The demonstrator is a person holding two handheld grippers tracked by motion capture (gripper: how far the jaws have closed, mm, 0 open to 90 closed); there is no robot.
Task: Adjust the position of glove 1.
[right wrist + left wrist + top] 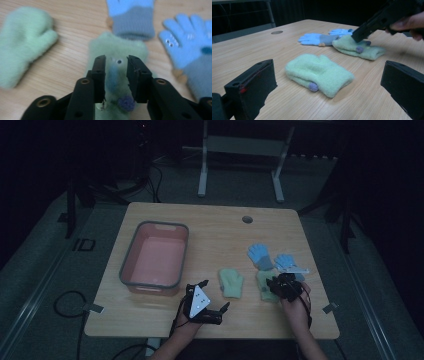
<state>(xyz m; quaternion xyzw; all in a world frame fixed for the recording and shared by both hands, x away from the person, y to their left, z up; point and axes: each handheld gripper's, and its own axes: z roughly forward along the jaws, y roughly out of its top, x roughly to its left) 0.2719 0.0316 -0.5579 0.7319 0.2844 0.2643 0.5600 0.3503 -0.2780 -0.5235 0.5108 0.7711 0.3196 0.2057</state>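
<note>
Right gripper (pixel 115 75) down over the right-hand green mitten (pixel 117 50), jaws set narrowly apart to either side of its face decoration, pads not pressing the fleece; nothing clamped. Seen from the left gripper view, same gripper's (pixel 362 35) tip touching or just above that mitten (pixel 359 48). Mitten lying flat near the table's (pixel 210 220) front right, cuff toward the person, just below 2 blue gloves (pixel 260 255), 1 overlapping its top edge. Second green mitten (pixel 231 282) lying apart to its left, near mid-table. Left gripper (pixel 205 307) resting at the front edge, jaws spread wide, empty. Pink bin (pixel 155 260) with grey rim at left.
</note>
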